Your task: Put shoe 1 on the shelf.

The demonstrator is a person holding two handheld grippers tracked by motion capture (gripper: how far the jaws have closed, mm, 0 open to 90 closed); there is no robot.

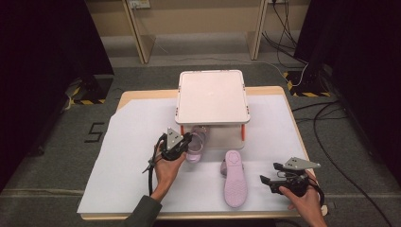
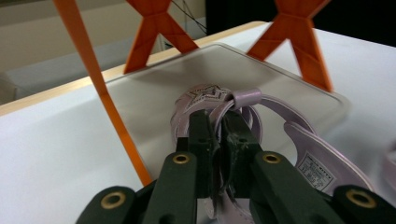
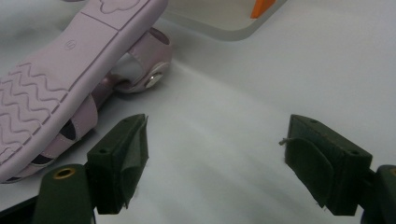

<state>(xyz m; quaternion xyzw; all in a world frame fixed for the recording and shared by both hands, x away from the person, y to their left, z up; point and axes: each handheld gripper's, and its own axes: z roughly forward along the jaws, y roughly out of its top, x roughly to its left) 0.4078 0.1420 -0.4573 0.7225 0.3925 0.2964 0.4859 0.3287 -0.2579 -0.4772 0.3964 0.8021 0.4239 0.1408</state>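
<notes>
A lilac sandal [image 1: 197, 144] lies with its toe on the lower tray [image 2: 187, 74] of a small two-level rack [image 1: 213, 97]. My left gripper [image 1: 188, 142] is shut on the sandal's strap [image 2: 243, 99]; in the left gripper view the jaws [image 2: 219, 126] pinch it close together. A second lilac sandal [image 1: 235, 177] lies sole up on the white table cover, right of centre. Its zigzag sole [image 3: 60, 79] is at the upper left of the right gripper view. My right gripper [image 1: 268, 172] rests open to the right of that sandal, with nothing between its pads [image 3: 217, 158].
The rack has a white top tray and orange legs [image 2: 102, 93] [image 1: 243, 131], and stands at the back middle of the table. White paper [image 1: 132, 156] covers the tabletop. Cables lie on the floor at the right [image 1: 331, 142].
</notes>
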